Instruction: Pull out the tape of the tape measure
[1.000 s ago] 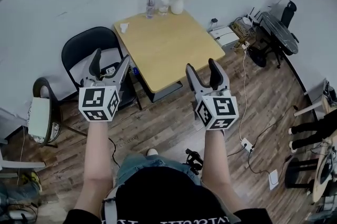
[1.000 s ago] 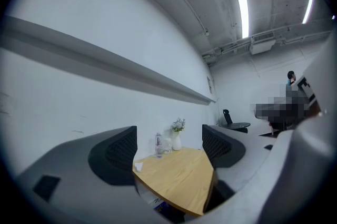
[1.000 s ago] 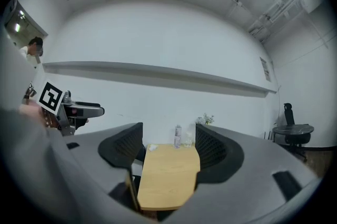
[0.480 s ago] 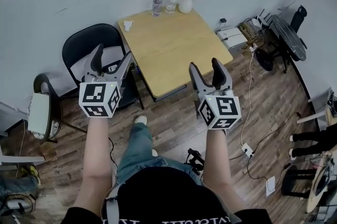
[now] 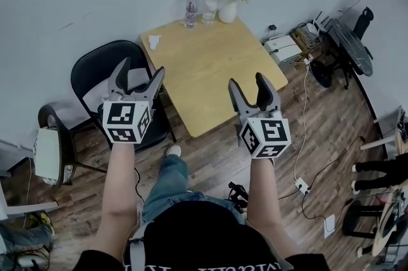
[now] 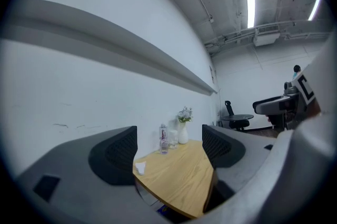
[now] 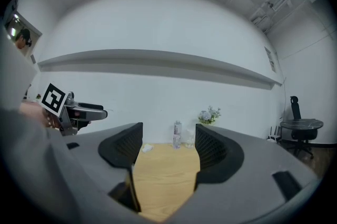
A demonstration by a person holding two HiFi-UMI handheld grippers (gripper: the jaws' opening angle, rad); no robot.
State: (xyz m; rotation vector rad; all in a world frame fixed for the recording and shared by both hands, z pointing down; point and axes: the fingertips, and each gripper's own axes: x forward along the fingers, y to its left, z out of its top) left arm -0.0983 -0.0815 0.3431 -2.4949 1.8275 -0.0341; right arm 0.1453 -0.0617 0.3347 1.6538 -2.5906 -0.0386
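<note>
My left tongs [image 5: 140,67], right tongs [image 5: 246,79]: apart, empty.
Bench [image 5: 210,72]: ahead of both.
Tape measure: unseen; likely hard case, springy tape; take end hook.

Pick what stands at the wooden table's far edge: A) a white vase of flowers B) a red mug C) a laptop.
A: the white vase of flowers stands there on the light wooden table, beside a clear plastic bottle.
</note>
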